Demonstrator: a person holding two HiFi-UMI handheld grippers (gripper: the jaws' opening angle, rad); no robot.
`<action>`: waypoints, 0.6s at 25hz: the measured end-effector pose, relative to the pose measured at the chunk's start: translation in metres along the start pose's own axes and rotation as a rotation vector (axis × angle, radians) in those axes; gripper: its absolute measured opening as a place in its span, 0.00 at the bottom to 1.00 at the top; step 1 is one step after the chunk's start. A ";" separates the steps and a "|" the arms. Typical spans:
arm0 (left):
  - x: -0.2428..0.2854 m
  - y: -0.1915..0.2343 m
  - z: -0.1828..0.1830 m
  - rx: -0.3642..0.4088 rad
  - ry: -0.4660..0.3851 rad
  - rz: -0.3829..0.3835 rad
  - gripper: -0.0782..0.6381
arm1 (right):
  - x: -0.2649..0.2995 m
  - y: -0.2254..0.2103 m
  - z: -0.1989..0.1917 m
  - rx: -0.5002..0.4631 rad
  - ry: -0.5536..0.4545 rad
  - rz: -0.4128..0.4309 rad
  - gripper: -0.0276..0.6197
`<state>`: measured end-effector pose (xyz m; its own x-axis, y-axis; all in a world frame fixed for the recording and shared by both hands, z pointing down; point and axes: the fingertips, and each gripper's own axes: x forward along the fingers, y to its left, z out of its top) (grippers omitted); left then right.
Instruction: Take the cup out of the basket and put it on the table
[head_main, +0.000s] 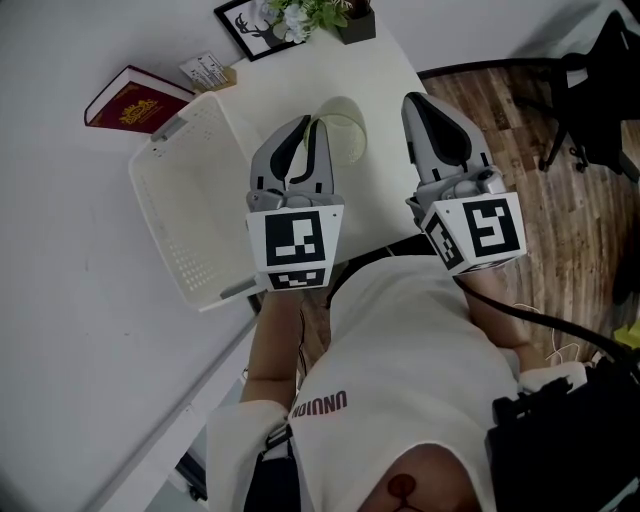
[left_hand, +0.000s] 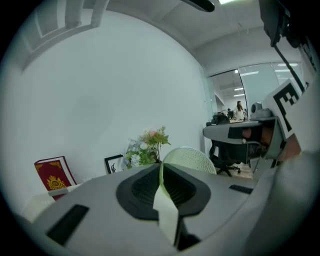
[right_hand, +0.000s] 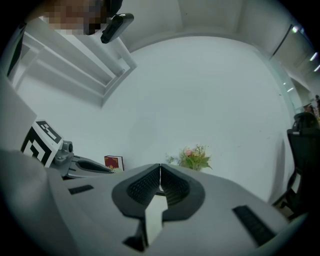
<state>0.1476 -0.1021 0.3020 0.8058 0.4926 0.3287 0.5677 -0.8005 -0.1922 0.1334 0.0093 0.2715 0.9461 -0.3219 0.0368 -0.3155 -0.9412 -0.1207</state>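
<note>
My left gripper (head_main: 313, 128) is shut on the thin rim of the pale green cup (head_main: 343, 138), just right of the white basket (head_main: 190, 225) and over the white table (head_main: 70, 320). In the left gripper view the cup's wall (left_hand: 165, 200) runs between the black pads of the left gripper (left_hand: 161, 167), and its ribbed body (left_hand: 192, 159) bulges beyond them. I cannot tell whether the cup touches the table. The basket looks empty. My right gripper (head_main: 421, 101) hovers to the cup's right with its jaws shut on nothing, as the right gripper view confirms (right_hand: 160, 171).
A red book (head_main: 135, 100) lies beyond the basket, with a small card box (head_main: 208, 72) beside it. A framed picture (head_main: 245, 25) and a potted flower arrangement (head_main: 320, 12) stand at the table's far end. Wooden floor and an office chair (head_main: 600, 90) lie to the right.
</note>
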 end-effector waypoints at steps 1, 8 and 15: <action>0.001 -0.003 -0.001 -0.001 0.007 -0.006 0.16 | -0.001 -0.001 0.000 0.001 0.001 -0.001 0.07; 0.013 -0.019 -0.011 -0.008 0.047 -0.041 0.16 | -0.005 -0.012 -0.001 0.007 0.005 -0.019 0.07; 0.026 -0.034 -0.027 -0.005 0.101 -0.076 0.16 | -0.010 -0.024 -0.004 0.016 0.011 -0.034 0.07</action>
<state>0.1449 -0.0706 0.3419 0.7394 0.5150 0.4338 0.6252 -0.7642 -0.1585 0.1312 0.0348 0.2778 0.9553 -0.2910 0.0517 -0.2820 -0.9499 -0.1348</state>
